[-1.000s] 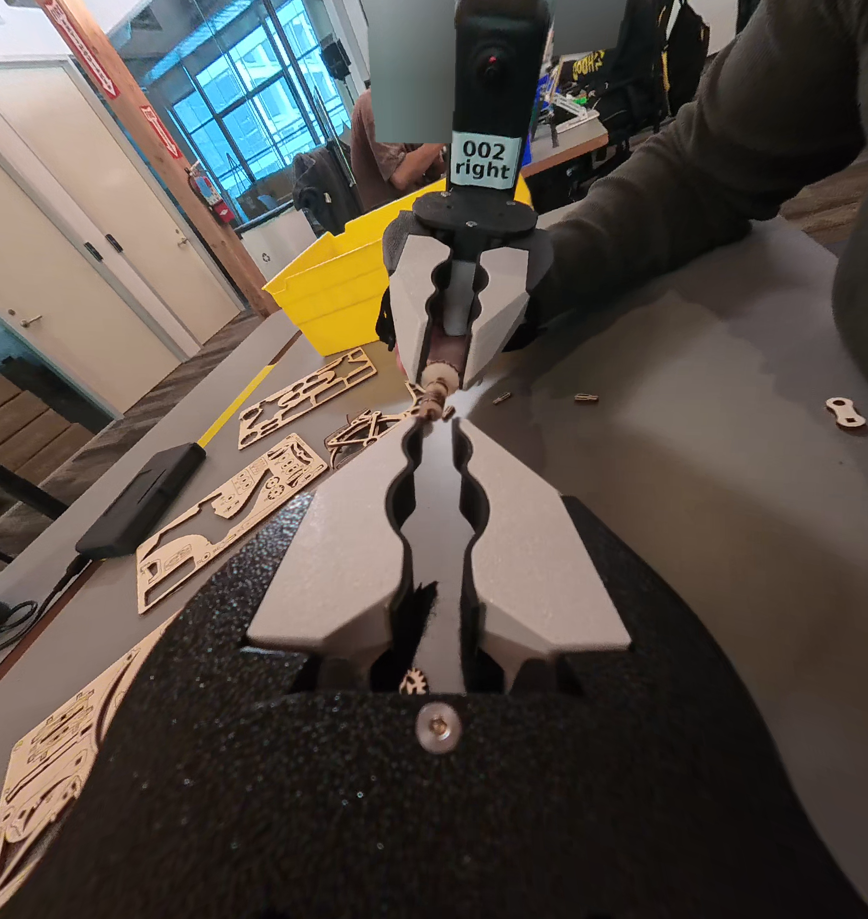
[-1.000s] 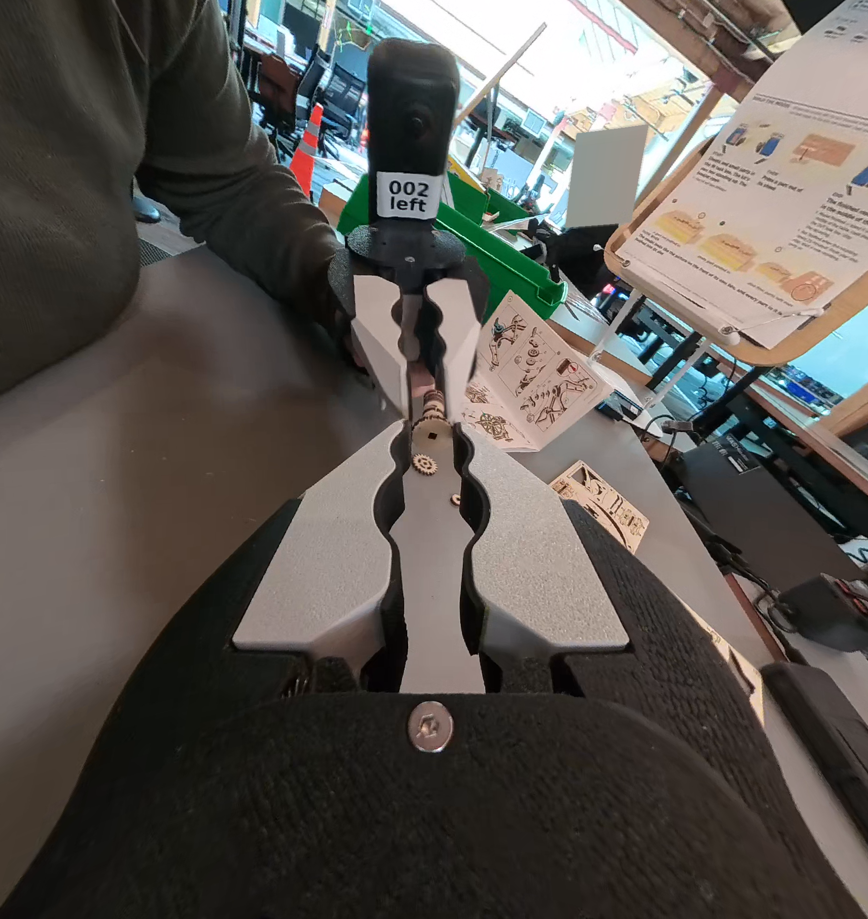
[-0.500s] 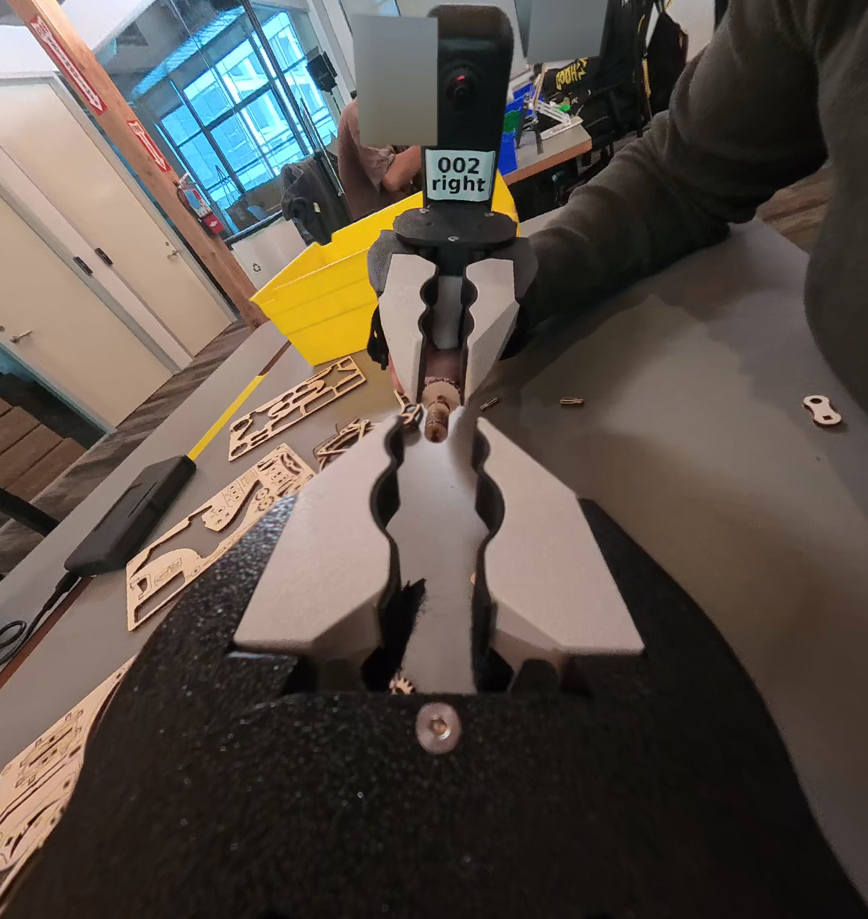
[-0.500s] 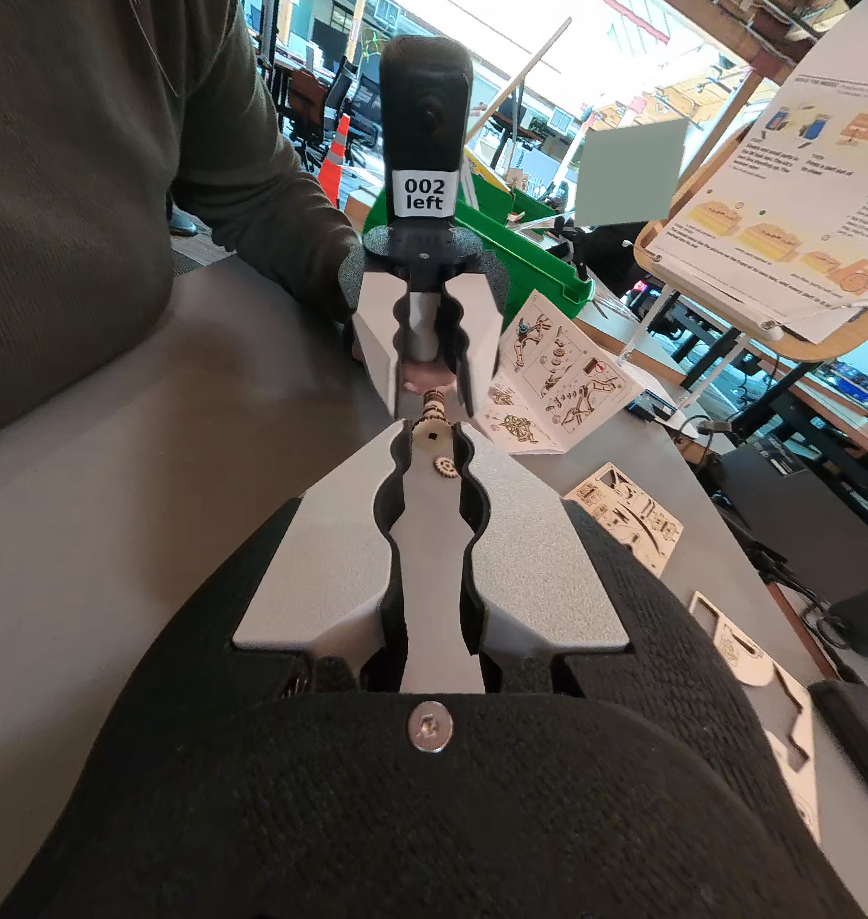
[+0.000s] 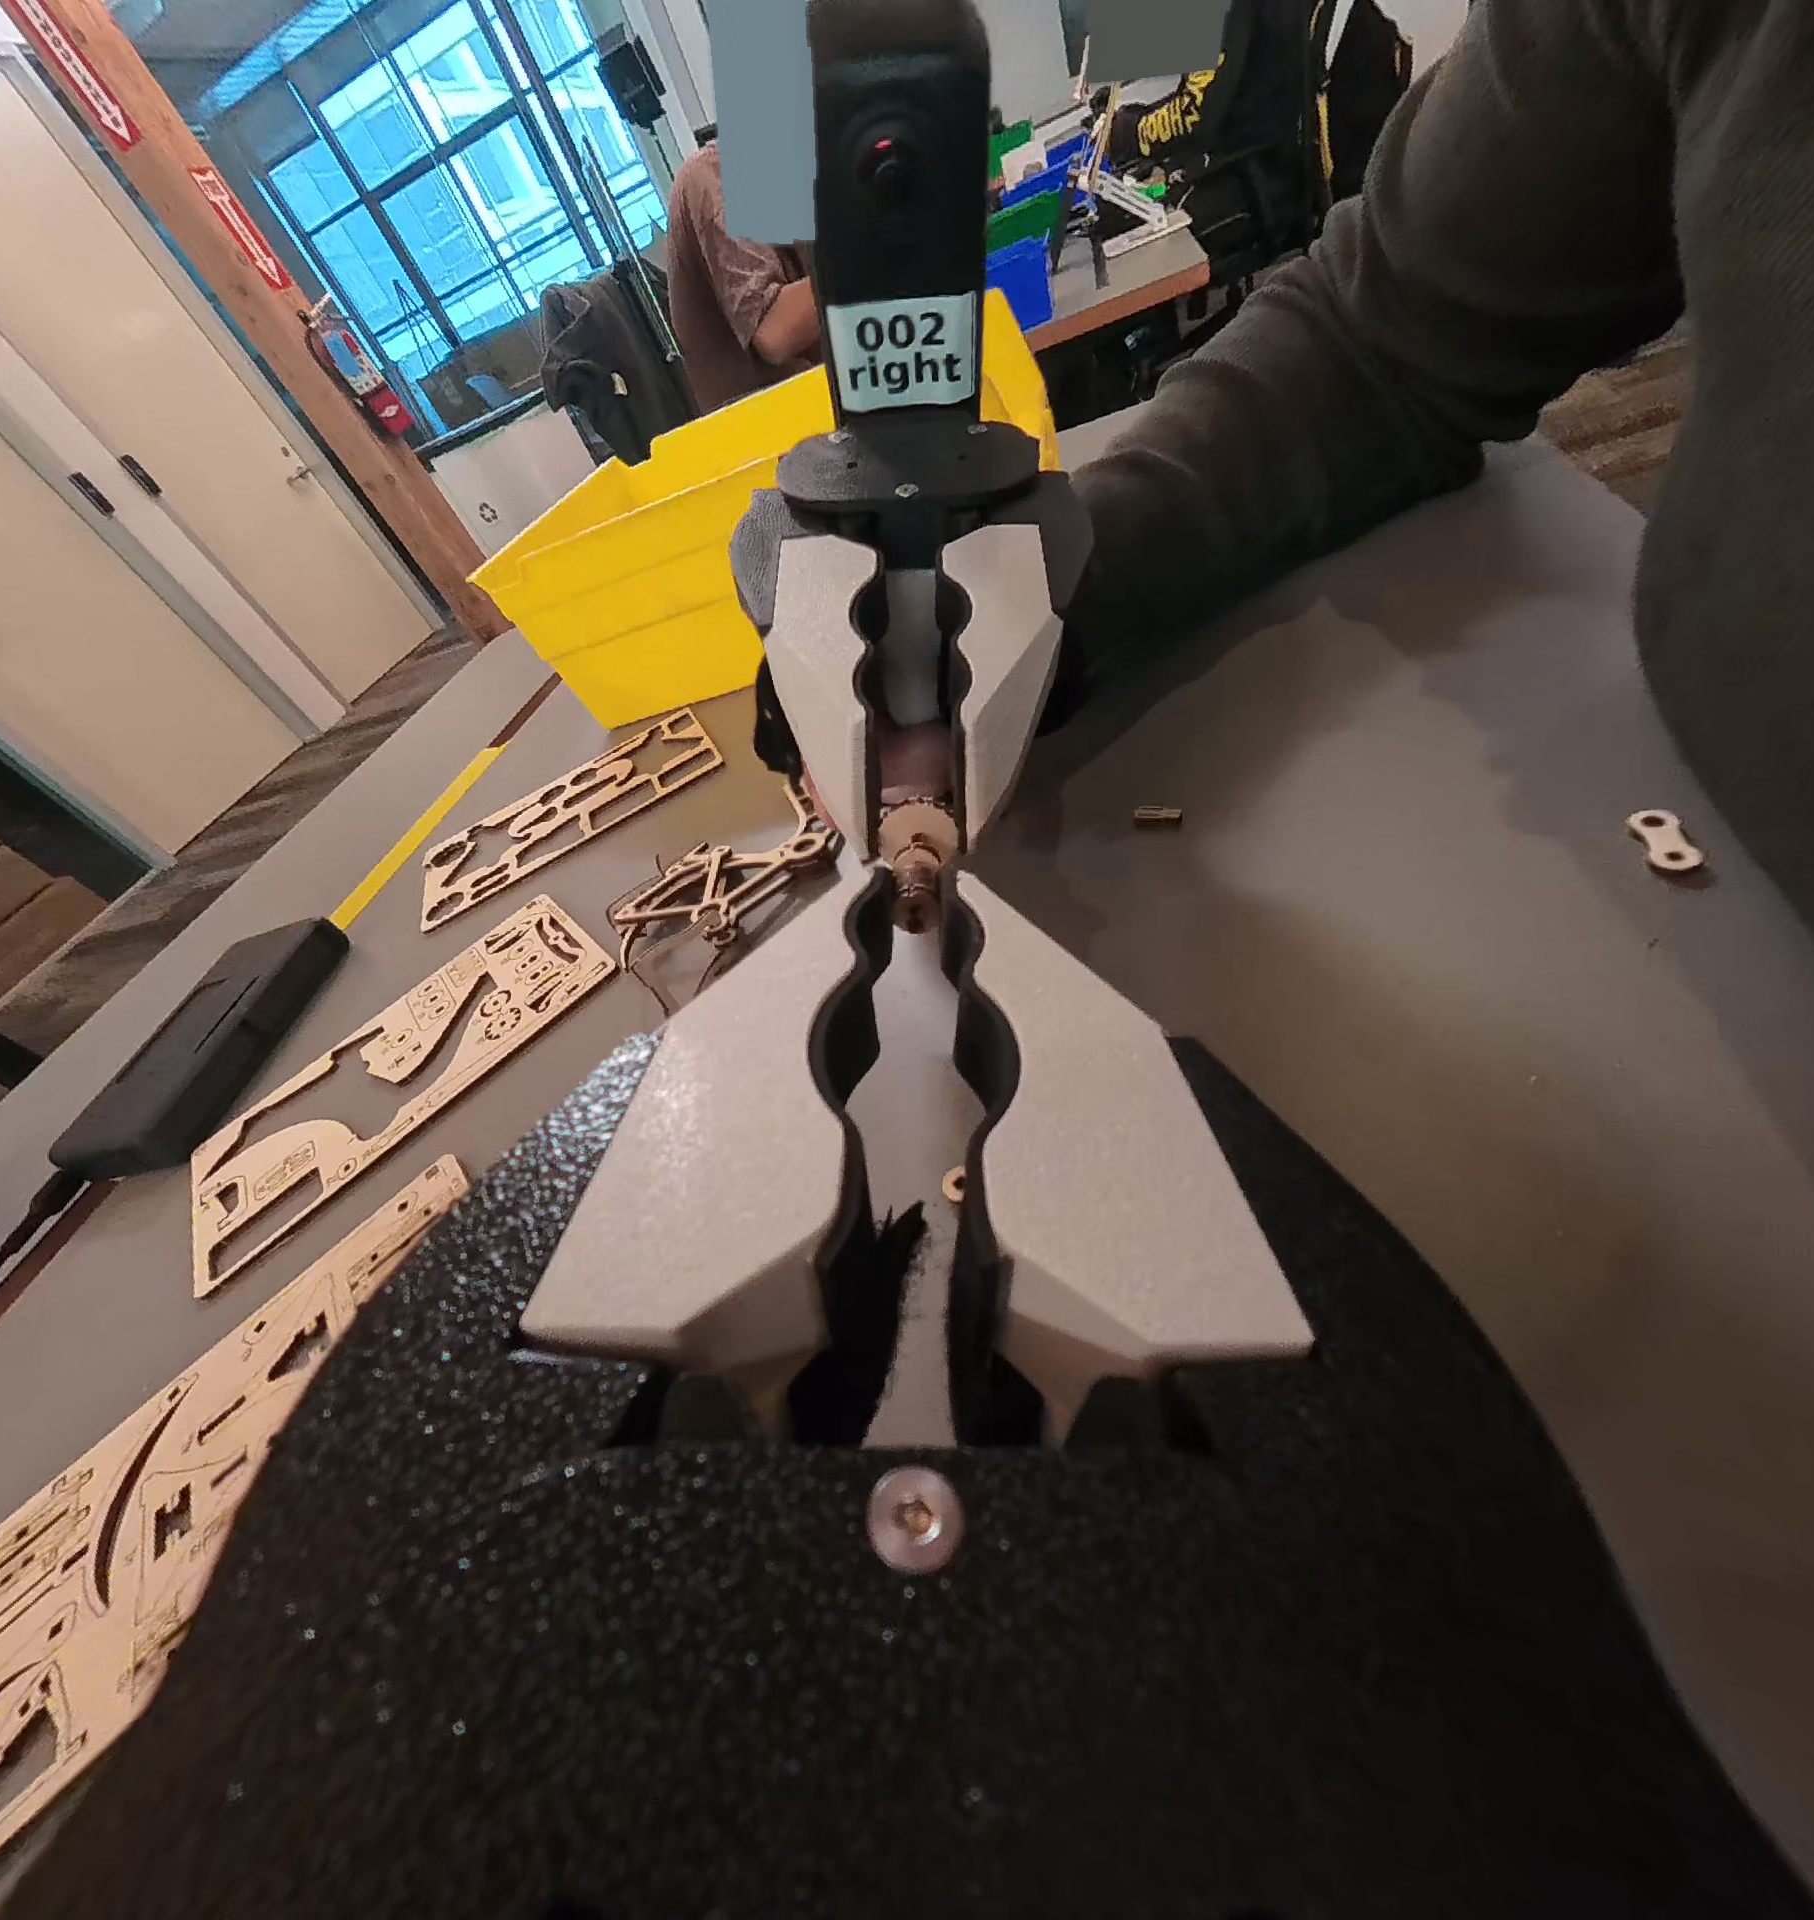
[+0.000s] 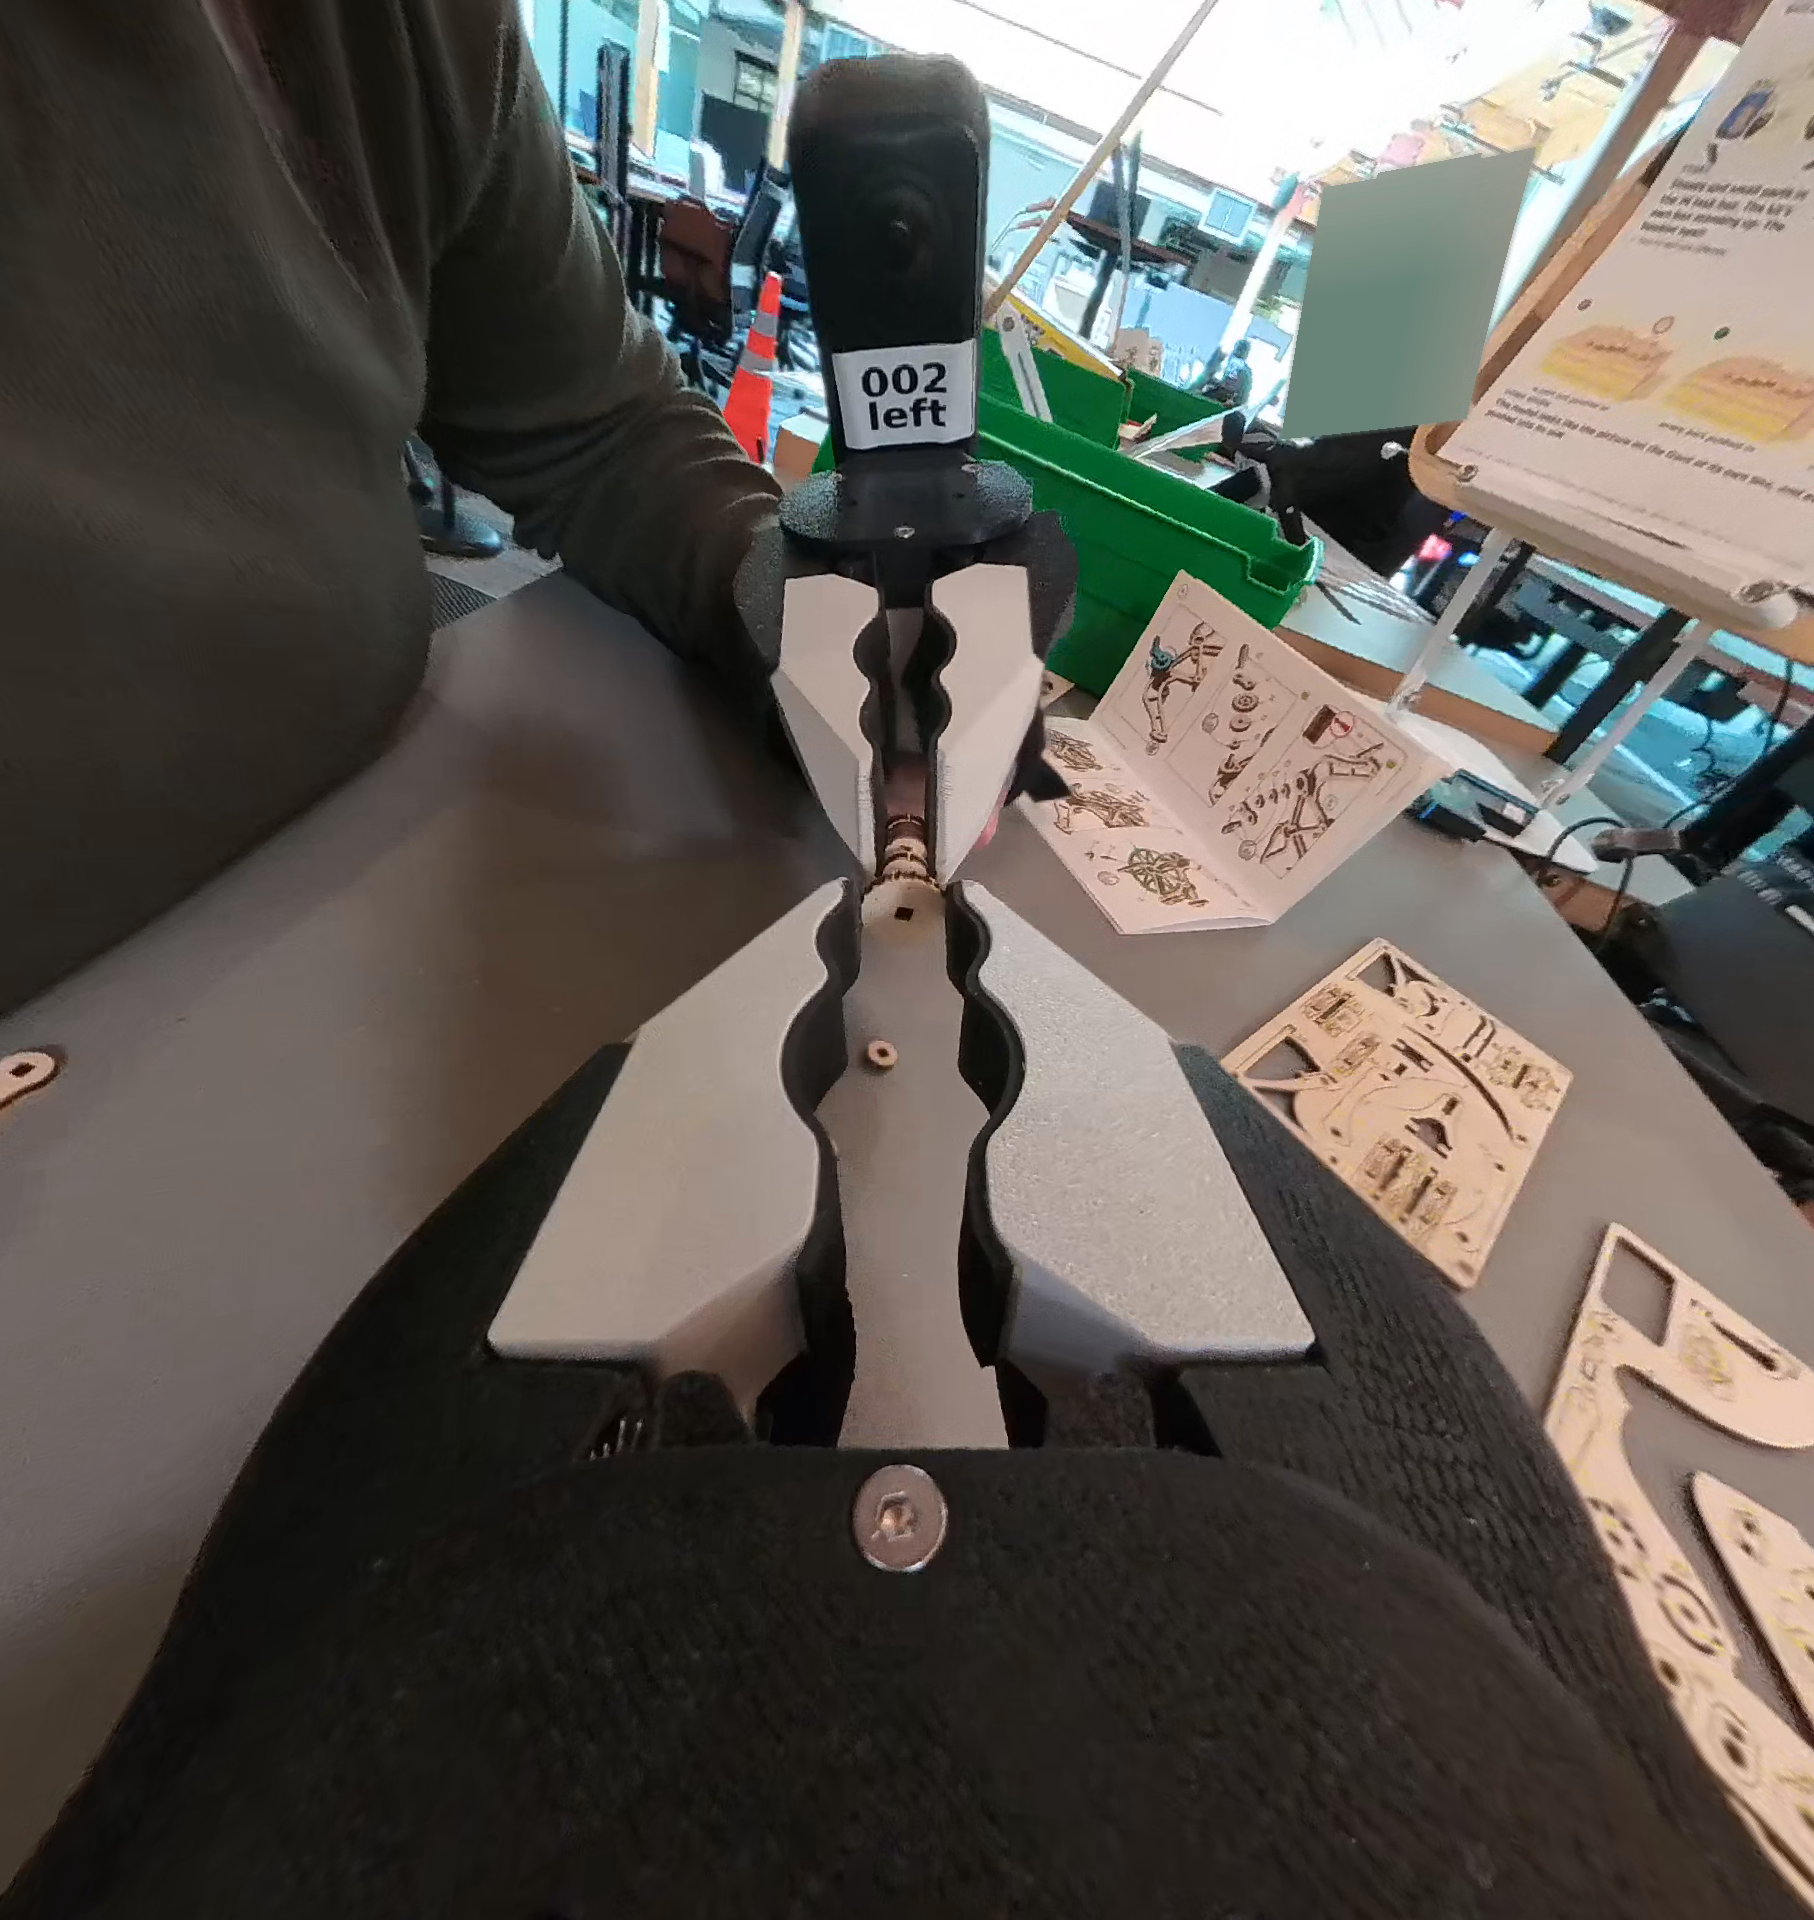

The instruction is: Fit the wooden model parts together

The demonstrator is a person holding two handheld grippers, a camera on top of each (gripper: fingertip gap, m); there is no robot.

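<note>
My left gripper (image 5: 915,896) and right gripper (image 6: 903,902) meet tip to tip above the grey table (image 5: 1402,1039). Between them is a small wooden axle with gears (image 6: 901,844); it also shows in the left wrist view (image 5: 913,862). The left gripper is shut on the axle end. The right gripper is shut on a round wooden disc with a square hole (image 6: 905,914) at the axle's other end. In each view the other gripper faces me, the right one (image 5: 913,831) and the left one (image 6: 903,862). A small wooden washer (image 6: 882,1055) lies on the table below.
Wooden part sheets (image 5: 404,1070) and a partly built frame (image 5: 721,894) lie left, by a yellow bin (image 5: 695,561) and a black box (image 5: 207,1039). A link piece (image 5: 1667,854) and a peg (image 5: 1157,816) lie right. A booklet (image 6: 1225,769), more sheets (image 6: 1402,1112) and a green bin (image 6: 1142,520) are near. The tips of both grippers are at nearly the same place. From either gripper's tips it is about 8 centimeters to the small wooden washer (image 6: 882,1055).
Both grippers stayed tip to tip on the axle and drew slightly closer. The pair shifted over the table: the loose gear beneath is gone from view, a washer shows instead.
</note>
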